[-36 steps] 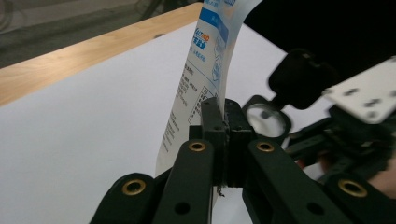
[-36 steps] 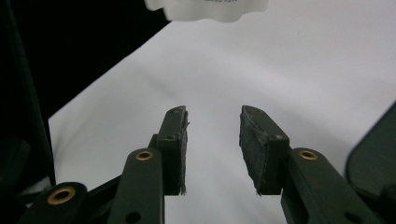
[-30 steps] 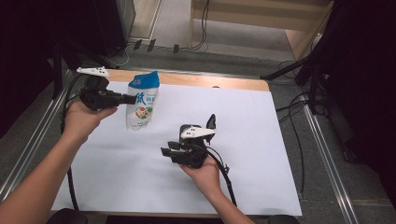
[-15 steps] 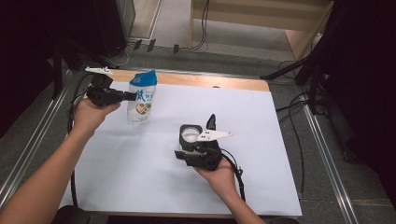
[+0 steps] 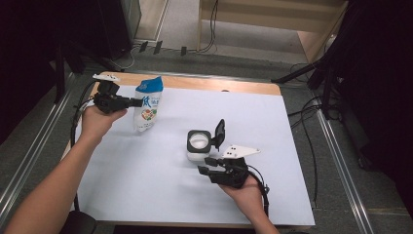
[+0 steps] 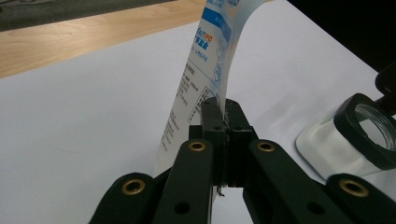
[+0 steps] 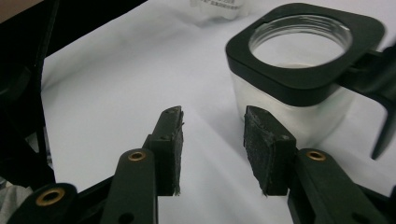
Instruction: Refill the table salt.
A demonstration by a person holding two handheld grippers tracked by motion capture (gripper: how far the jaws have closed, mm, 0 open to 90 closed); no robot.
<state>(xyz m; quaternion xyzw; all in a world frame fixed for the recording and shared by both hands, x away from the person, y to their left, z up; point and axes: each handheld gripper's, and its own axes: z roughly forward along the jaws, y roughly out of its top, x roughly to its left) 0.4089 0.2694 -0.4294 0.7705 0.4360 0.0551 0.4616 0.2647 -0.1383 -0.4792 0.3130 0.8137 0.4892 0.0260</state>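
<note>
A white and blue printed bag (image 5: 147,105) stands upright on the white sheet at the far left. My left gripper (image 5: 138,102) is shut on its side edge; in the left gripper view the jaws (image 6: 224,122) pinch the bag (image 6: 210,60) flat. A clear square jar (image 5: 198,145) with a black collar and an open flip lid (image 5: 219,132) sits mid-table. My right gripper (image 5: 205,165) hovers just in front of the jar, open. In the right gripper view the gripper (image 7: 212,135) has nothing between its pads, and the jar (image 7: 299,70) lies beyond them to the right.
A white sheet (image 5: 146,185) covers most of the wooden table (image 5: 219,85). Metal rails (image 5: 336,146) run along both sides of the table. Cables (image 5: 311,112) lie on the floor at the right and behind.
My right gripper has drawn back from the jar toward the near right, leaving the jar standing. The left gripper has set the tilted bag more upright and slightly lower.
</note>
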